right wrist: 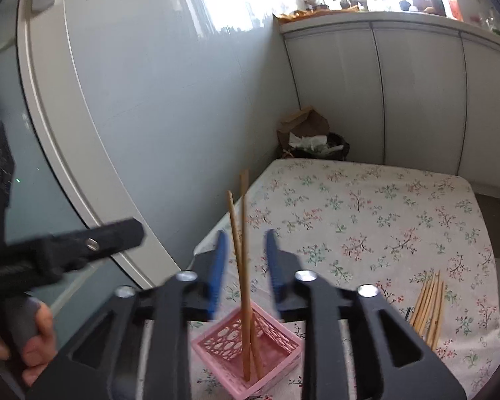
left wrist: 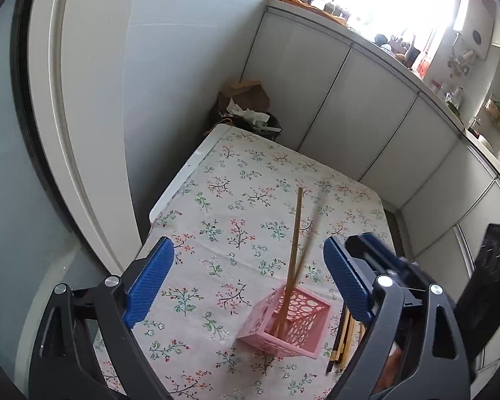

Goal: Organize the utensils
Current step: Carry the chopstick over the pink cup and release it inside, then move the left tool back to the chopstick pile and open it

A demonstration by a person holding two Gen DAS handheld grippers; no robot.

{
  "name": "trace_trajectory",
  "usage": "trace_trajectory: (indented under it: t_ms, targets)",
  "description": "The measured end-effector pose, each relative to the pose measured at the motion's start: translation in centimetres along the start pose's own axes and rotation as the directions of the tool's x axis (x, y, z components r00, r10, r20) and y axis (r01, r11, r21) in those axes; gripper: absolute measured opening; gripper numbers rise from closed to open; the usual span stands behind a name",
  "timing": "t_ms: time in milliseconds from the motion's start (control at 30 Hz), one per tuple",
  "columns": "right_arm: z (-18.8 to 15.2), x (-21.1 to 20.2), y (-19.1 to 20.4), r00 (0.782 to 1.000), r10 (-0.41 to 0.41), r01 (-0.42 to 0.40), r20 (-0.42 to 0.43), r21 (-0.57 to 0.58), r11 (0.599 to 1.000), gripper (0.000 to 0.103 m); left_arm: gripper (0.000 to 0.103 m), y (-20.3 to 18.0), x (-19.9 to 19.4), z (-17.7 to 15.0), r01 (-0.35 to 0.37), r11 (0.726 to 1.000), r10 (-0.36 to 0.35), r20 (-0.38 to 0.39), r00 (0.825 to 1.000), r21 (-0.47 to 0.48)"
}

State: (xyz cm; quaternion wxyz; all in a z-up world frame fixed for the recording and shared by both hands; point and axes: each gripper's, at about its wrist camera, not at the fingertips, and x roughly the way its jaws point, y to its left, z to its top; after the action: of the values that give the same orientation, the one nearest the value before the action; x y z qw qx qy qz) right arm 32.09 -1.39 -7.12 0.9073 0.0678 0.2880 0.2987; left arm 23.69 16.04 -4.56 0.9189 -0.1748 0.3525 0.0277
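Observation:
A pink lattice basket (left wrist: 303, 330) stands on the flowered tablecloth, and two wooden chopsticks (left wrist: 295, 233) lean upright in it. My left gripper (left wrist: 248, 246) is open wide above and behind the basket, with nothing between its blue pads. In the right wrist view the same basket (right wrist: 213, 356) sits just under my right gripper (right wrist: 246, 233). That gripper is open, and the two chopsticks (right wrist: 246, 300) rise between its pads with a gap on each side. A bundle of several more chopsticks (right wrist: 430, 306) lies flat on the cloth to the basket's right.
The table (left wrist: 250, 173) ends near a white door frame (left wrist: 66, 133) on the left. A dark bin with a brown paper bag (left wrist: 246, 106) stands beyond its far end, and white cabinets (left wrist: 366, 110) run along the right. A hand (right wrist: 36, 340) holds the left gripper's handle.

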Motion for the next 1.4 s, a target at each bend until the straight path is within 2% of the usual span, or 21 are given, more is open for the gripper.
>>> trace_trajectory:
  t_ms: [67, 233, 300, 333, 367, 400, 500, 567, 700, 800, 833, 967, 1033, 1233, 1267, 1333, 1400]
  targets:
    - [0.6, -1.1, -0.5, 1.0, 0.0, 0.0, 0.006, 0.012, 1.0, 0.034, 0.087, -0.3, 0.0, 0.1, 0.01, 1.0, -0.01, -0.006, 1.0, -0.001]
    - [2.0, -6.0, -3.1, 0.999, -0.039, 0.037, 0.035, 0.076, 0.996, 0.048, 0.091, -2.4, -0.5, -0.1, -0.006, 0.998, 0.006, 0.004, 1.0, 0.068]
    - [2.6, -8.3, -4.0, 0.997, -0.052, 0.047, 0.058, 0.096, 0.994, 0.063, 0.096, -3.5, -0.7, -0.3, -0.014, 0.994, 0.013, 0.008, 1.0, 0.108]
    - [2.9, -10.0, -4.7, 0.995, -0.067, 0.059, 0.078, 0.11, 0.992, 0.068, 0.096, -4.2, -0.8, -0.4, -0.016, 0.991, 0.015, 0.009, 1.0, 0.13]
    - [2.9, -11.4, -5.4, 0.992, -0.087, 0.076, 0.086, 0.126, 0.989, 0.079, 0.096, -5.3, -0.9, -0.6, -0.01, 0.987, 0.009, 0.007, 1.0, 0.161]
    - [2.9, -12.7, -6.0, 0.991, -0.101, 0.088, 0.088, 0.142, 0.986, 0.085, 0.096, -6.0, -1.0, -0.7, 0.0, 0.984, -0.001, 0.007, 1.0, 0.178]
    - [1.9, -15.1, -9.2, 0.987, -0.146, 0.126, 0.068, 0.232, 0.964, 0.089, 0.096, -8.6, -1.3, -1.5, 0.02, 0.975, -0.022, 0.01, 1.0, 0.223]
    - [1.0, -15.4, -12.0, 0.98, -0.197, 0.177, 0.034, 0.317, 0.932, 0.089, 0.096, -10.8, -0.7, -2.4, 0.049, 0.961, -0.044, -0.023, 0.999, 0.272]
    - [-0.6, -14.9, -15.7, 0.964, -0.259, 0.259, -0.053, 0.388, 0.884, 0.089, 0.096, -13.9, 2.1, -4.3, 0.093, 0.942, -0.055, -0.125, 0.991, 0.324]
    - [-1.8, -14.3, -17.6, 0.942, -0.312, 0.336, -0.126, 0.392, 0.856, 0.089, 0.096, -15.1, 4.4, -5.6, 0.113, 0.938, -0.053, -0.187, 0.981, 0.328]
    - [-2.4, -13.8, -18.6, 0.925, -0.338, 0.381, -0.175, 0.393, 0.837, 0.089, 0.096, -15.5, 5.1, -6.0, 0.112, 0.936, -0.045, -0.202, 0.978, 0.333]
    - [-4.4, -12.7, -21.6, 0.905, -0.312, 0.418, -0.29, 0.464, 0.781, 0.089, 0.096, -16.9, 7.9, -7.1, 0.084, 0.932, 0.01, -0.256, 0.967, 0.352]
    - [-5.3, -12.3, -23.0, 0.88, -0.315, 0.46, -0.355, 0.477, 0.749, 0.089, 0.096, -17.4, 8.6, -7.3, 0.083, 0.935, 0.014, -0.271, 0.963, 0.344]
    - [-6.5, -11.8, -24.5, 0.87, -0.296, 0.474, -0.395, 0.501, 0.724, 0.087, 0.095, -18.7, 13.4, -8.6, 0.069, 0.937, 0.068, -0.371, 0.926, 0.344]
    - [-6.6, -11.6, -24.6, 0.868, -0.291, 0.475, -0.403, 0.501, 0.723, 0.084, 0.094, -18.8, 14.5, -8.9, 0.067, 0.937, 0.078, -0.394, 0.916, 0.342]
    - [-6.8, -10.8, -24.7, 0.863, -0.273, 0.476, -0.425, 0.504, 0.72, 0.071, 0.081, -18.9, 16.5, -9.6, 0.065, 0.937, 0.097, -0.434, 0.895, 0.343]
    - [-7.0, -10.3, -24.7, 0.863, -0.248, 0.467, -0.439, 0.51, 0.722, 0.053, 0.071, -19.2, 17.6, -10.1, 0.067, 0.932, 0.106, -0.446, 0.889, 0.355]
